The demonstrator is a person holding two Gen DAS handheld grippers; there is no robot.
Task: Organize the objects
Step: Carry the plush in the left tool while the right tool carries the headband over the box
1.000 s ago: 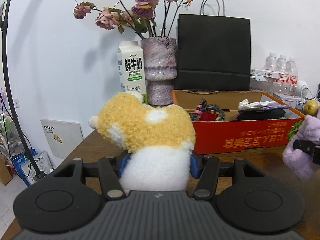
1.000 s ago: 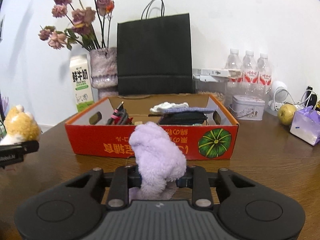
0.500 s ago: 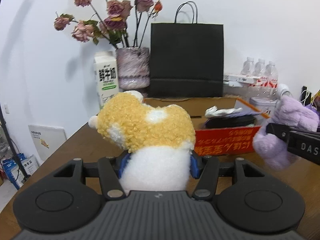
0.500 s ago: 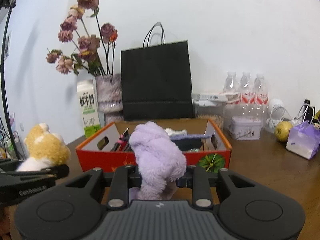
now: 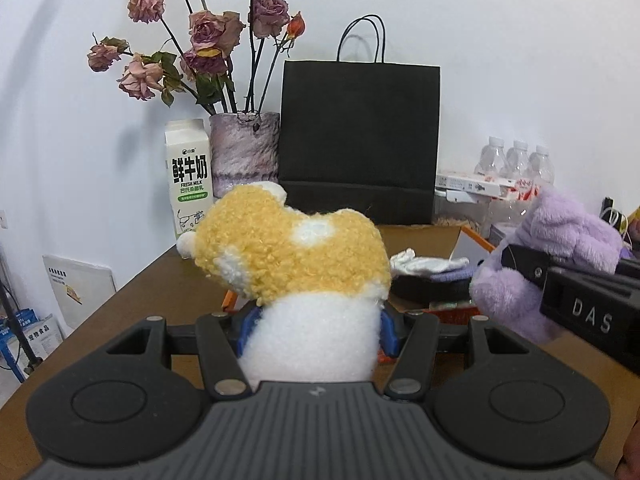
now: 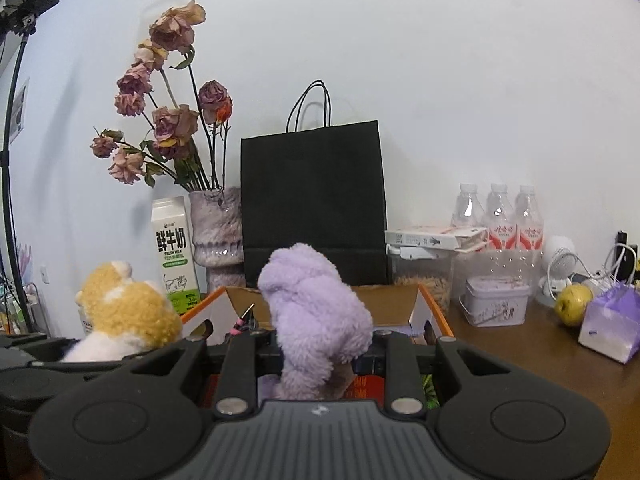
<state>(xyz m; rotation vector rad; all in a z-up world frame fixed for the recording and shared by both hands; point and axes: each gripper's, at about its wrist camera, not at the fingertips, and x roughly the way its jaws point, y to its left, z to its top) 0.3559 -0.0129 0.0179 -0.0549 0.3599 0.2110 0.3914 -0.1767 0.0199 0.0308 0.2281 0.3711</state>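
Left wrist view: camera sits behind own fingers, close to yellow plush toy [image 5: 288, 256] at frame centre, faces black paper bag [image 5: 360, 140] and white wall. Right wrist view: same setup, close to purple plush toy [image 6: 316, 312], faces same bag [image 6: 314, 200]. Both views share vase with dried flowers [image 5: 244, 152], milk carton [image 6: 174, 256], water bottles [image 6: 498, 216], orange box [image 6: 434, 312]. Each view catches other toy at its edge.

You cannot see the left gripper's fingertips [image 5: 388, 330]: the yellow plush toy [image 5: 292, 264] covers all but slivers of blue pad. The purple plush toy [image 6: 316, 320] likewise hides the right gripper's fingertips and much of the cardboard box [image 6: 434, 312] behind it. In the left view, the right gripper [image 5: 520, 264] runs off the right edge. The small print on the milk carton [image 5: 190, 184] is too tiny to read.
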